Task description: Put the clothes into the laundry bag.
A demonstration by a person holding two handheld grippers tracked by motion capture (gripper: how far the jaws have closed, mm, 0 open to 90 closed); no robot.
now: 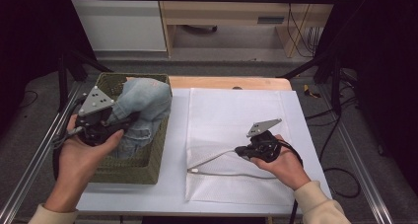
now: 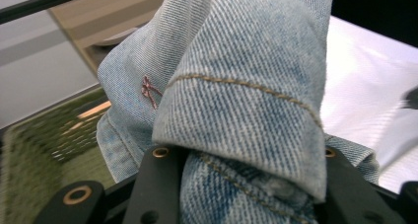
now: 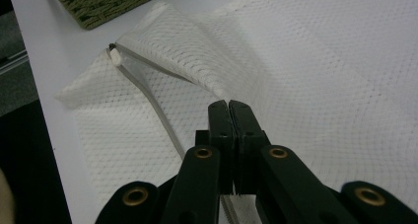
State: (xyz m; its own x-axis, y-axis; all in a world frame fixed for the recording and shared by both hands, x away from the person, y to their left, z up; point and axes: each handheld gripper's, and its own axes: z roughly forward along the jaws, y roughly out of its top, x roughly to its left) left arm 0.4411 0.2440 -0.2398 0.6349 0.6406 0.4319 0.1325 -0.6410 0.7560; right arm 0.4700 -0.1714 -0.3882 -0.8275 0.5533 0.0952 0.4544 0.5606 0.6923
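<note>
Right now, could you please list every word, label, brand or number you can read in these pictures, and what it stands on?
None can be read.
denim garment: brown stitching and a small reddish bar tack, no lettering.
white mesh bag: plain, no label.
woven basket: no tag.

- The left gripper (image 2: 241, 184) is clamping a thick fold of pale blue denim (image 2: 246, 86) between its black jaws.
- The denim is rising above a blurred green woven basket (image 2: 44, 150).
- A white mesh sheet (image 2: 365, 71) is lying beyond the denim.
</note>
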